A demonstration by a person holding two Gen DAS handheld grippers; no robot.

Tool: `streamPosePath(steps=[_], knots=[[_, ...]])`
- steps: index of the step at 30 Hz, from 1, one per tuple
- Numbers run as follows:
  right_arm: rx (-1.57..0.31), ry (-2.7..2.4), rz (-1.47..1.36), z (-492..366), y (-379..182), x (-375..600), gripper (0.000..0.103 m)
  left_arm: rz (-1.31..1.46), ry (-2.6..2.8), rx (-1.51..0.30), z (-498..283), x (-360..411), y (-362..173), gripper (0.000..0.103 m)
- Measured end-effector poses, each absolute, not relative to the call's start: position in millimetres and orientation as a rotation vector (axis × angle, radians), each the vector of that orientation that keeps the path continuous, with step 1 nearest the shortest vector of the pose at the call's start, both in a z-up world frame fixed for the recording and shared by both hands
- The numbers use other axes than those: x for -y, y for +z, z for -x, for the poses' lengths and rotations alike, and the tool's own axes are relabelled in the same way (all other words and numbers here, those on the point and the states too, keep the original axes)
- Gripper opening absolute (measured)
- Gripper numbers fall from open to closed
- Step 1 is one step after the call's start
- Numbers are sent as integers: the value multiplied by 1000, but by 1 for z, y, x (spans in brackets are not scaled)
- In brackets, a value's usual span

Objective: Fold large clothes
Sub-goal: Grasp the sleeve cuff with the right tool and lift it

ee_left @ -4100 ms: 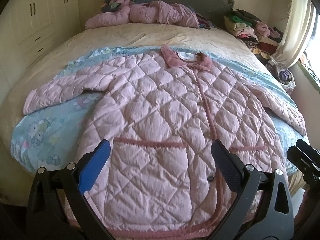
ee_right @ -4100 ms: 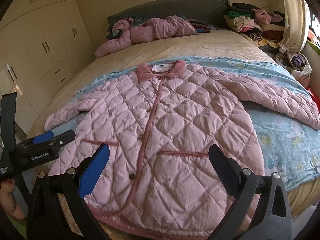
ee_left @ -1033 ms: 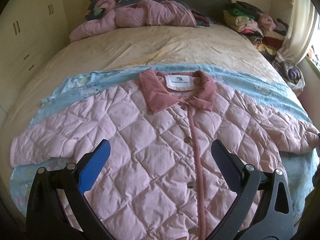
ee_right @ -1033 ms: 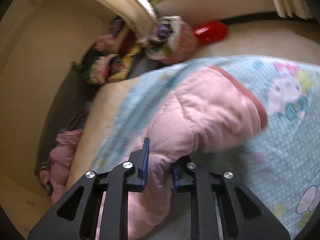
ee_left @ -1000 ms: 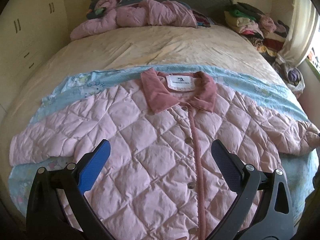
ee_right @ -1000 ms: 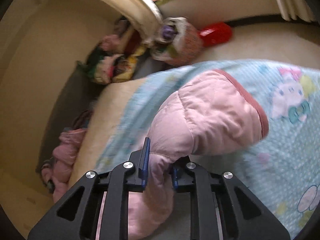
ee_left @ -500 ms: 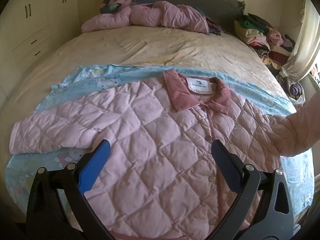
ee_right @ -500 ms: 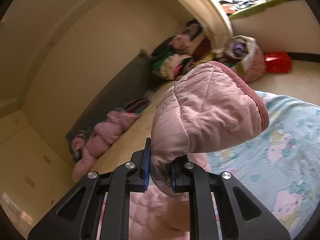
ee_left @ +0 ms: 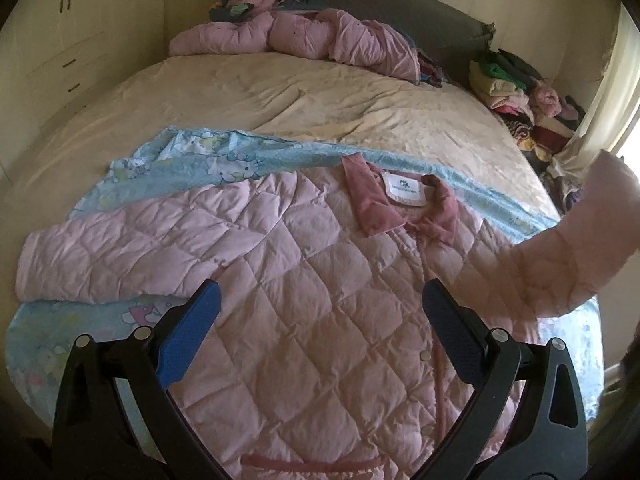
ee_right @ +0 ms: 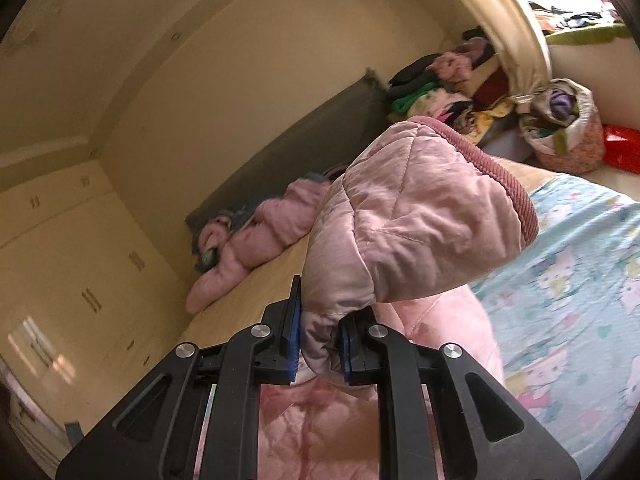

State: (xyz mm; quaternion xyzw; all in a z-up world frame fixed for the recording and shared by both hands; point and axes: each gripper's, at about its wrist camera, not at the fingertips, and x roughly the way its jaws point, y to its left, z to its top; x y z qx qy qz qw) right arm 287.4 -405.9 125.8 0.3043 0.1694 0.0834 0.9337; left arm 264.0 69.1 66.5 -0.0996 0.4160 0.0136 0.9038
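A pink quilted jacket [ee_left: 312,296] lies front up on a blue cartoon-print sheet [ee_left: 192,160] on the bed, collar [ee_left: 404,208] toward the headboard. My left gripper [ee_left: 320,328] is open and empty above the jacket's chest. My right gripper [ee_right: 318,332] is shut on the jacket's right sleeve [ee_right: 416,220] near the cuff and holds it in the air. That raised sleeve shows at the right of the left wrist view [ee_left: 560,256]. The left sleeve [ee_left: 112,256] lies flat on the sheet.
Another pink padded garment [ee_left: 304,36] lies bunched by the grey headboard [ee_left: 360,0]. Piles of clothes [ee_left: 520,96] stand at the bed's far right by a curtain [ee_left: 600,100]. Cream wardrobes [ee_left: 60,40] line the left wall. A cloth bag [ee_right: 560,128] sits on the floor.
My right gripper has lifted the right sleeve off the sheet and carried it up and inward over the jacket. My left gripper has pulled back a little and stays open.
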Motion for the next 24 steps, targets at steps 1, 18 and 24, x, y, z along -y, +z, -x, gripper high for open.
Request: streamPosePath(steps=[1,18,24], knots=[[-354,180,-614,-290,126,397,14,215,19,-862,-265,-74,68,95],[-478,279,-504,-348,73,251,14,252,9,-923,-313,-134,58,95],[-525,312,-415,-363,44,209,14,258,-35,-902,-332,-121,54,95]])
